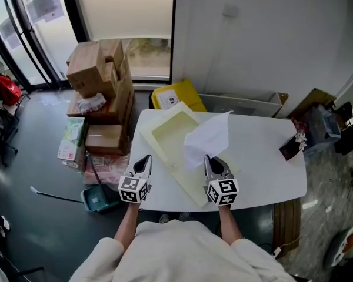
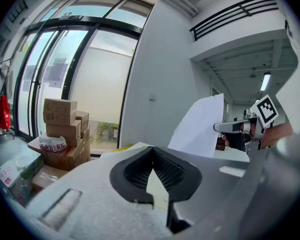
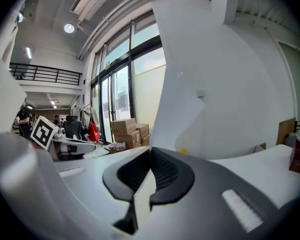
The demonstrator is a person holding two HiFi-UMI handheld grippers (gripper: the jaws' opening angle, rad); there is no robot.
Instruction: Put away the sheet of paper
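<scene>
My right fingers are clamped on the lower edge of the paper, which stands up over the right half of the folder. My left fingers are closed on the folder's left edge. The folder lies on the table.

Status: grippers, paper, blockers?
Right gripper shut on white sheet, held up over cream folder. Left gripper pinches folder's edge. Sheet not in yet; nothing blocking.
</scene>
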